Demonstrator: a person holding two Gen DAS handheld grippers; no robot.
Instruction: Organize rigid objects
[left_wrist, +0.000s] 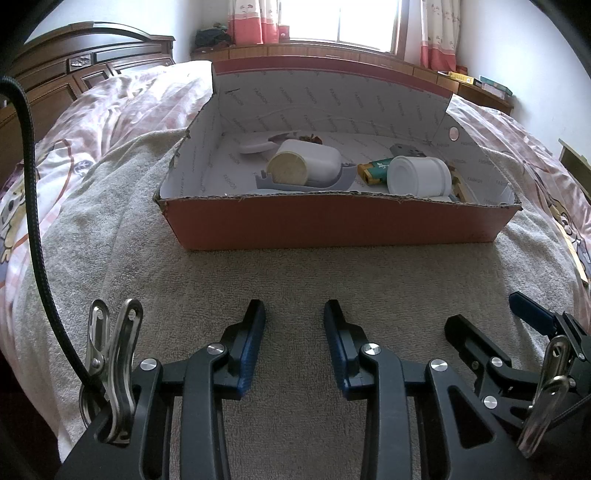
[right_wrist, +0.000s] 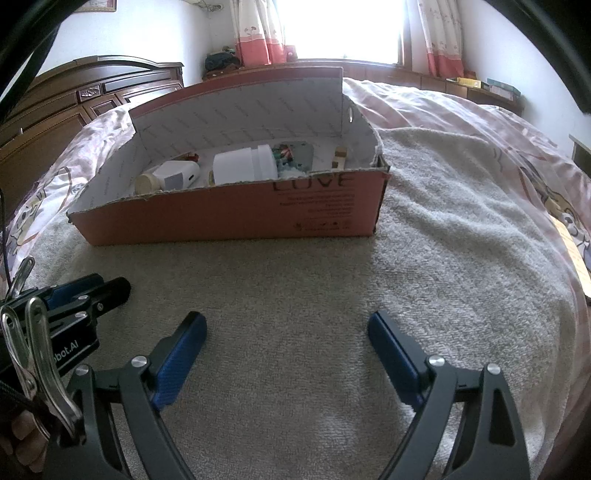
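An open red cardboard box with a white lining stands on a grey towel on the bed; it also shows in the right wrist view. Inside lie a white jar, a white bottle with a cream cap, a grey tape dispenser, a lighter and small items. The jar and bottle show in the right wrist view too. My left gripper is open and empty, hovering over the towel in front of the box. My right gripper is wide open and empty, beside the left one.
The grey towel covers a pink patterned bedspread. A dark wooden headboard stands at the left. A window with curtains and a wooden ledge lie behind the bed. A black cable hangs at the left.
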